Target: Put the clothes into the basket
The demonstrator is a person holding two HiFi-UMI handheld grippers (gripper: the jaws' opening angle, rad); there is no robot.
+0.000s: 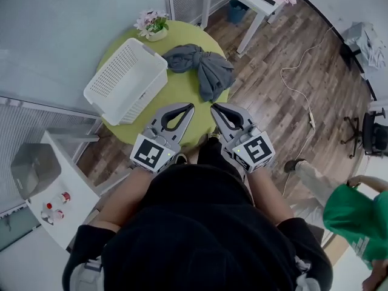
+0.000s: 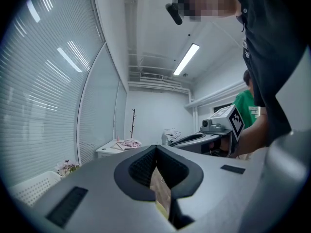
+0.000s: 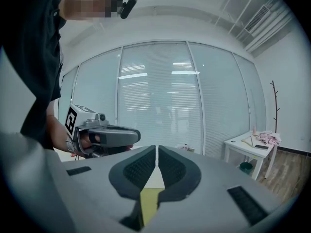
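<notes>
Round green worktop (image 1: 176,99), wood floor beyond. Grey clothes (image 1: 203,65) heaped at 12 o'clock from grippers, long axis 10-to-4. White basket (image 1: 124,80) at 10 o'clock. Right gripper (image 1: 216,108) nearer clothes. It and left gripper (image 1: 187,108) both closed, empty.

The room is bright and evenly lit. A ceiling strip light (image 2: 186,58) glows white in the left gripper view, and lamps glare as streaks on the glass wall (image 2: 53,62). The basket (image 1: 124,80) throws only a faint shadow on the green table (image 1: 182,96). All views bend at the edges. Both gripper views have dark corners and soft, blurred foregrounds.
</notes>
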